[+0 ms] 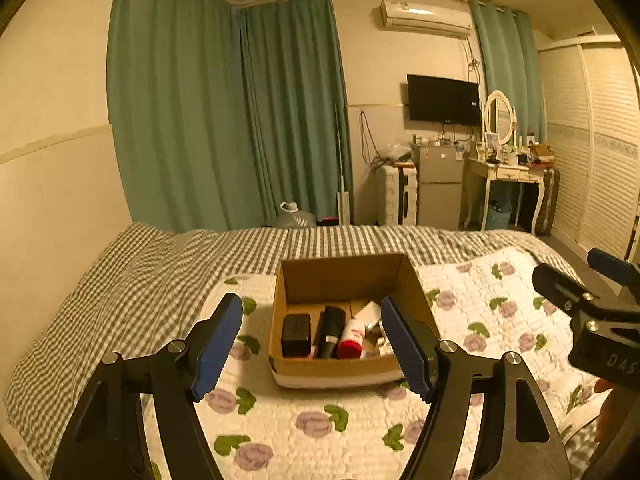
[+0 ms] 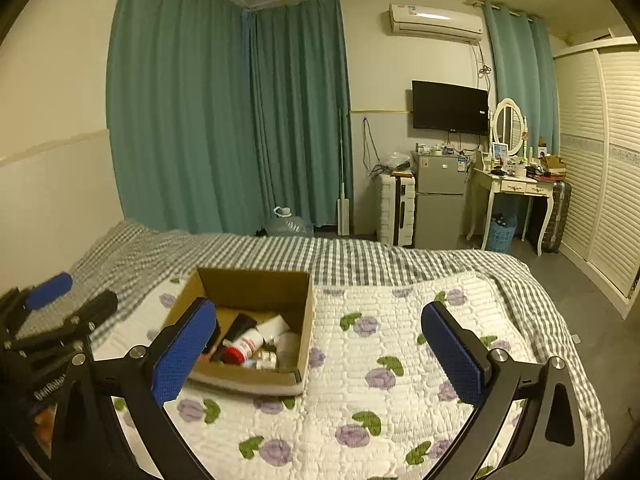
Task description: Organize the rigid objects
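We look from two wrist cameras held above the bed (image 1: 304, 424), both facing slightly downward across it toward the far wall. Our left view sits close and square on the box (image 1: 340, 372); our right view stands further right, with the box (image 2: 248, 380) left of centre. Both share box, quilt (image 2: 380, 344), curtains (image 1: 224, 120) and television (image 2: 450, 107).

Cardboard box (image 1: 344, 280): brown, open-topped, upright on quilt. Contents, lying loose:
- black rectangular case (image 1: 296, 334), at 9 o'clock within box;
- black cylinder (image 1: 330, 332), centre;
- white bottle with red cap (image 1: 352, 340), at 3 o'clock of the cylinder, touching it;
- small white items, 3 o'clock side, indistinct.
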`<state>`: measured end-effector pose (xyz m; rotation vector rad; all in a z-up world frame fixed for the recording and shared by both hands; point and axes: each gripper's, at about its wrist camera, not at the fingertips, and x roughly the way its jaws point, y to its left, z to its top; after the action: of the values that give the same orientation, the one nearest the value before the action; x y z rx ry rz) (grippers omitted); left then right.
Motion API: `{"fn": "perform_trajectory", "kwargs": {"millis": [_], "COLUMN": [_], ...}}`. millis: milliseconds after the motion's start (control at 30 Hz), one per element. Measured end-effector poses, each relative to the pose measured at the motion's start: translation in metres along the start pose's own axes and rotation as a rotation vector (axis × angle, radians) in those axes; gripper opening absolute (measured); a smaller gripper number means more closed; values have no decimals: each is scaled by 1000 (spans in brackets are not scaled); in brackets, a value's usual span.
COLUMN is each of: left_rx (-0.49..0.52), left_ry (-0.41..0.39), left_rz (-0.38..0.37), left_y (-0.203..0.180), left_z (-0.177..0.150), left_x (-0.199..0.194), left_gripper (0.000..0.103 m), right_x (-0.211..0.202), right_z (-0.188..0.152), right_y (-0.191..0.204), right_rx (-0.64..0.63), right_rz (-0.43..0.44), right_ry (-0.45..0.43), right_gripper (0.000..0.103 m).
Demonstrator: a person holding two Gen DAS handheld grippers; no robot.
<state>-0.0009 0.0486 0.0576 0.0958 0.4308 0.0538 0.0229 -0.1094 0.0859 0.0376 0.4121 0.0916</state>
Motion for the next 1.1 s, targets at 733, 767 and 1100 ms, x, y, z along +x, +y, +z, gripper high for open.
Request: {"fn": "perform_trajectory", "kwargs": {"millis": [733, 767, 1100], "left_rx": [-5, -3, 13], "left_ry": [25, 27, 42], "left_rz": [-19, -22, 10], "left_y": [3, 3, 3], "left_z": [-13, -13, -13], "left_x": [6, 6, 7], "left_gripper": [75, 75, 75], "right_x": [18, 18, 20], "right_z": [-20, -20, -20], "right_y": [-10, -10, -5], "right_rx": [33, 32, 17], "right_rz": [-26, -28, -30], "right_ry": [67, 68, 75], "right_gripper": [103, 103, 103]}}
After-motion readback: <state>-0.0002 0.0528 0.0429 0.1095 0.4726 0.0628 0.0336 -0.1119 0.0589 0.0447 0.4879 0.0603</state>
